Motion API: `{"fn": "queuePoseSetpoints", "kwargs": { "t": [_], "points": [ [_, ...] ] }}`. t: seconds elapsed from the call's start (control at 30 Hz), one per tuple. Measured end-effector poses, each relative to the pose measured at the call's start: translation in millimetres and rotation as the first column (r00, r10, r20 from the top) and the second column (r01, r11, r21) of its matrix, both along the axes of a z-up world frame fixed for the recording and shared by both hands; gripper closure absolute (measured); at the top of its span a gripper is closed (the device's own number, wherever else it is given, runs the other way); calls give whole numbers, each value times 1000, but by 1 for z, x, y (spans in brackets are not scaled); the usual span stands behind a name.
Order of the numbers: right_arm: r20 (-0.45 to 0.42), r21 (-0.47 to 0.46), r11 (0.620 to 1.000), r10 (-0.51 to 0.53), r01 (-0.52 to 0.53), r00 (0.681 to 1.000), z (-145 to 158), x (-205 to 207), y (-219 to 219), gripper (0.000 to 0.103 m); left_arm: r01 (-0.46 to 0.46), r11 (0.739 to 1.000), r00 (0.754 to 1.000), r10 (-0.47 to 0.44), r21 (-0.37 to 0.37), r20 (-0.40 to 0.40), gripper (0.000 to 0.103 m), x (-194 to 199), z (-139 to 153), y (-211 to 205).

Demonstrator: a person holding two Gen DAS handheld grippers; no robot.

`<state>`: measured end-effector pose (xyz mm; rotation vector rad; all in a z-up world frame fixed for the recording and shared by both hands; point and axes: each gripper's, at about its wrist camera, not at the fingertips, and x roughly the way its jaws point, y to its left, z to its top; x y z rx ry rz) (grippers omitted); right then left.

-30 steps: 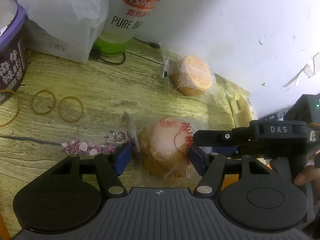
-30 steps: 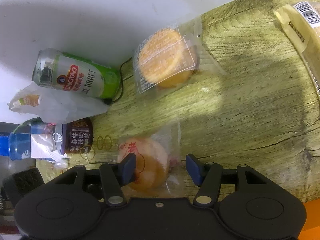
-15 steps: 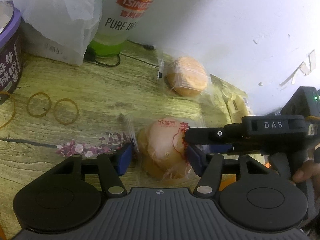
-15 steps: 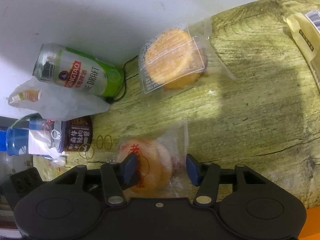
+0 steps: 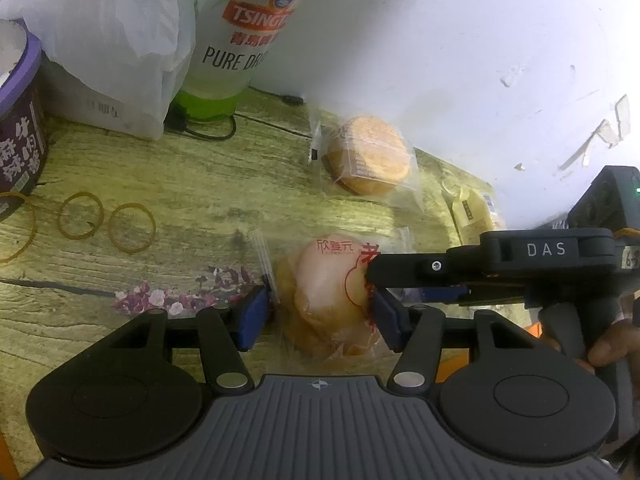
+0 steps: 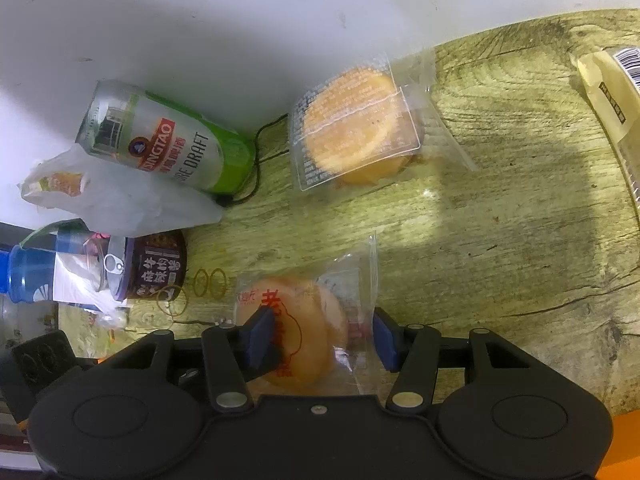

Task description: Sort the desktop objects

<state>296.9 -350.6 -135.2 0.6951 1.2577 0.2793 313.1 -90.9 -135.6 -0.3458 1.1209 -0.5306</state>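
A pale round pastry in a clear wrapper with red print [image 5: 328, 300] lies on the wooden table, also in the right wrist view [image 6: 308, 332]. My left gripper [image 5: 320, 316] straddles it, blue pads close on both sides, jaws narrowing. My right gripper [image 6: 320, 336] straddles the same packet from the side, open, its black finger [image 5: 420, 270] over the wrapper's right edge. A second wrapped orange cake [image 5: 370, 154] lies farther back near the wall, also in the right wrist view [image 6: 356, 128].
A Tsingtao can [image 6: 168, 140], a white plastic bag [image 5: 108, 40], a purple-rimmed tub [image 5: 18, 120] and a blue bottle [image 6: 36, 268] stand at the back left. Rubber bands [image 5: 132, 227] lie on the table. A yellow packet [image 5: 474, 212] lies at right.
Both grippers have closed in on the pale pastry; their jaws have narrowed around it. The packet has shifted slightly toward the left gripper's base.
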Motion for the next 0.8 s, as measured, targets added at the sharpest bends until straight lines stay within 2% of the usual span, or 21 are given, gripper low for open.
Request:
{"fn": "queuePoseSetpoints", "kwargs": {
  "t": [0.8],
  "points": [
    [83, -8, 1000, -16, 17, 996, 44, -24, -1, 52, 7, 1000, 997, -7, 3, 77, 47, -21, 43, -3]
  ]
}}
